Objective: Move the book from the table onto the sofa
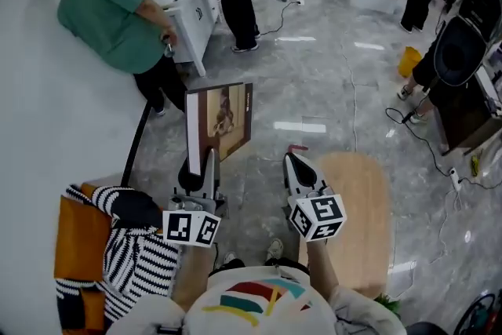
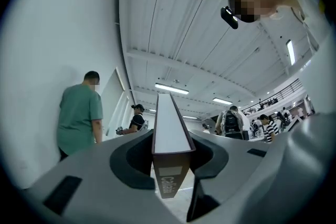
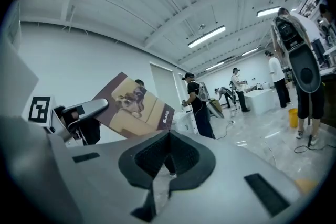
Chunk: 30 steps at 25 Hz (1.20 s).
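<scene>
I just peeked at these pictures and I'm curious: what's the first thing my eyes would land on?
The book with its brown picture cover stands upright in the air in the middle of the head view, pinched at its bottom edge by the left gripper. Beside it the right gripper is shut and empty, next to a pale wooden table. A black-and-white striped cushion lies on the orange sofa at bottom left.

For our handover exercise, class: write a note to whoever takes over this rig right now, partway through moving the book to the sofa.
Left gripper: shut on the hardcover book with a brown picture cover, held upright in the air.
Right gripper: shut, empty.
Done: the book is off the round light-wood table.
To do: carry it to the orange sofa at the left, lay it down, release.
</scene>
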Each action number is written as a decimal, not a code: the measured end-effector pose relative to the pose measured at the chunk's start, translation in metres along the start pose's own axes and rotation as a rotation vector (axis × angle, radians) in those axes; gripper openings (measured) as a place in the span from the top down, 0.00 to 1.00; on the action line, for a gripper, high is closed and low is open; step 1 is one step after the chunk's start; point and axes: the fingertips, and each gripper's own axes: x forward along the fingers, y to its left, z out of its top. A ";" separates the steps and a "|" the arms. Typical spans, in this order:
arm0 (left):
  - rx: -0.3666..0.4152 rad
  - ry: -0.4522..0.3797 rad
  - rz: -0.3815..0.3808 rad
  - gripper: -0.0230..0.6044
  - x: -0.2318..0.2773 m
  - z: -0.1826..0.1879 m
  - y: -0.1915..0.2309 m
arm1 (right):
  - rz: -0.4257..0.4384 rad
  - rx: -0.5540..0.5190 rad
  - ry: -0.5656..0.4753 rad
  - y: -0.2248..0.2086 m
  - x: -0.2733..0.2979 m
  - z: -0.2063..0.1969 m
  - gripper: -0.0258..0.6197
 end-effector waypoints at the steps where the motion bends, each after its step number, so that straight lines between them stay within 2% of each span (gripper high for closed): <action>1: 0.014 -0.011 0.029 0.72 -0.012 0.007 0.010 | 0.031 -0.011 0.007 0.014 0.007 -0.001 0.94; 5: 0.055 -0.062 0.160 0.72 -0.071 0.039 0.055 | 0.161 -0.035 0.020 0.078 0.032 -0.002 0.94; 8: 0.108 -0.098 0.293 0.72 -0.139 0.066 0.104 | 0.302 -0.053 0.047 0.159 0.055 -0.018 0.94; 12: 0.175 -0.148 0.502 0.72 -0.268 0.111 0.180 | 0.538 -0.092 0.099 0.317 0.067 -0.057 0.94; 16: 0.237 -0.183 0.704 0.72 -0.418 0.159 0.236 | 0.778 -0.106 0.150 0.490 0.042 -0.104 0.94; 20: 0.279 -0.191 0.828 0.72 -0.540 0.192 0.269 | 0.923 -0.102 0.186 0.619 0.008 -0.141 0.94; 23: 0.310 -0.187 0.946 0.72 -0.626 0.211 0.276 | 1.044 -0.106 0.219 0.703 -0.028 -0.165 0.94; 26: 0.330 -0.190 1.105 0.72 -0.708 0.222 0.277 | 1.180 -0.134 0.273 0.771 -0.069 -0.190 0.94; 30: 0.323 -0.196 1.284 0.72 -0.796 0.221 0.278 | 1.324 -0.193 0.333 0.837 -0.113 -0.224 0.94</action>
